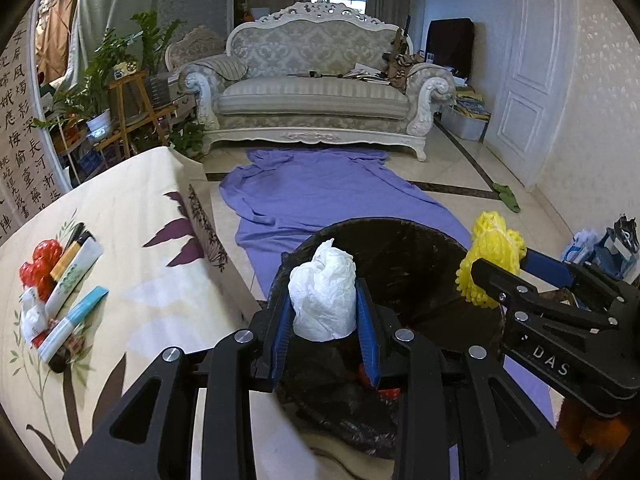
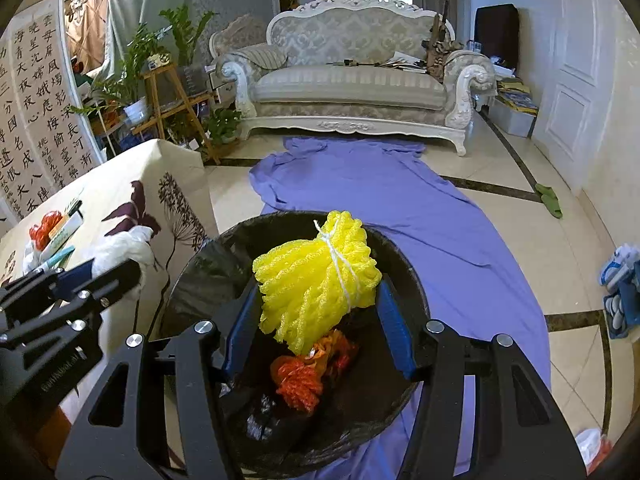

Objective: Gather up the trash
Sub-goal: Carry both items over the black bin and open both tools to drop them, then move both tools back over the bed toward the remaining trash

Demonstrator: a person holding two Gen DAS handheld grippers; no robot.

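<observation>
Black two-finger left gripper (image 1: pixel 325 332) clenches a crumpled white paper wad (image 1: pixel 324 292) between its blue fingers (image 1: pixel 367 332), poised over the near rim of a round bin lined with a black plastic bag (image 1: pixel 404 264). Beside it, the right gripper (image 2: pixel 320 320) grasps a bundle of yellow foam netting tied with white string (image 2: pixel 316 276) above the bin's mouth. Inside lie orange-red mesh scraps (image 2: pixel 298 380), so part of the collecting looks done; neither held piece is dropped yet. On the floral-clothed worktop (image 1: pixel 132 280) to the left, a small heap of tubes, wrappers and red netting (image 1: pixel 56 284) remains, seemingly still to be gathered. Beyond, a purple sheet (image 1: pixel 320 192) stretches across the tiled floor to an ornate white sofa (image 1: pixel 320 76).
</observation>
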